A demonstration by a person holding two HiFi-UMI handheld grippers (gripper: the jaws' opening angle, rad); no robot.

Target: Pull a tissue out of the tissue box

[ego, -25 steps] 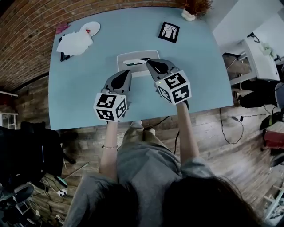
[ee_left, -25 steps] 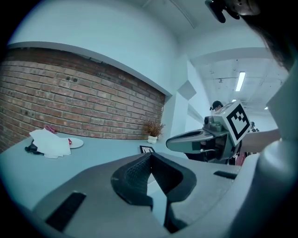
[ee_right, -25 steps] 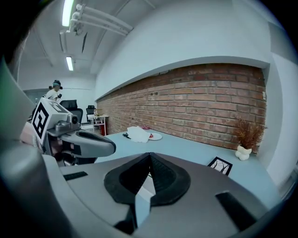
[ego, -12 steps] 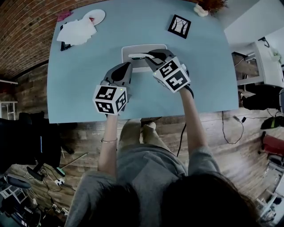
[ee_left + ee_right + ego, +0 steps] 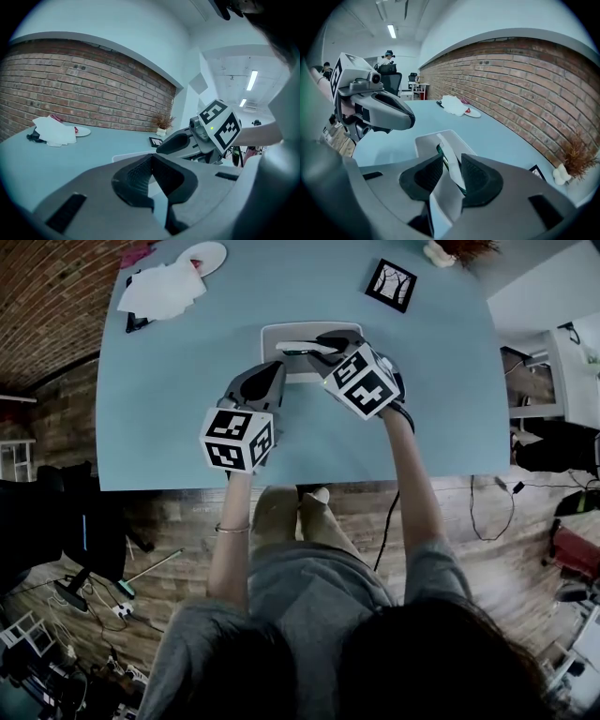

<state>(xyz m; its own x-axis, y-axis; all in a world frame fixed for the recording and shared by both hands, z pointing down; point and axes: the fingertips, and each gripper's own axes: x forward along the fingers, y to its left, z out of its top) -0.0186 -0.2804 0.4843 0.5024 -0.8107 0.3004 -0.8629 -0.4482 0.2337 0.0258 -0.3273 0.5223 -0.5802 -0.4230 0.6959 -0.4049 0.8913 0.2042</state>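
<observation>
Pale blue surface (image 5: 187, 418) over a wood floor, with brick at the far edge.

Head view: the tissue box (image 5: 281, 332) sits mid-surface, straight ahead of the person. The R gripper (image 5: 323, 341) is over its slot, and the L gripper (image 5: 277, 367) is at the box's near-left edge. At the far left lie a heap of white sheets (image 5: 159, 296) & a plate (image 5: 202, 254); at the far right, a small framed picture (image 5: 391, 284).

L gripper view: the fingers (image 5: 136, 176) are clenched together w/ nothing btwn them. The box edge shows just beyond.

R gripper view: the fingers (image 5: 480, 176) are pinched on the tissue (image 5: 449, 152), a white strip running up from the slot.

Step in hand: the draw-out. To do it well, prob. hold the pinch firm and lift straight up along the slot, steady not jerky, so the sheet doesn't tear. The L gripper should press on the box rim, else the light box may ride up w/ the tissue.

Count: 1 box, 1 tissue standing out of it, 2 grippers, 1 plate, 1 frame, 1 heap (no. of sheets can't be told).
</observation>
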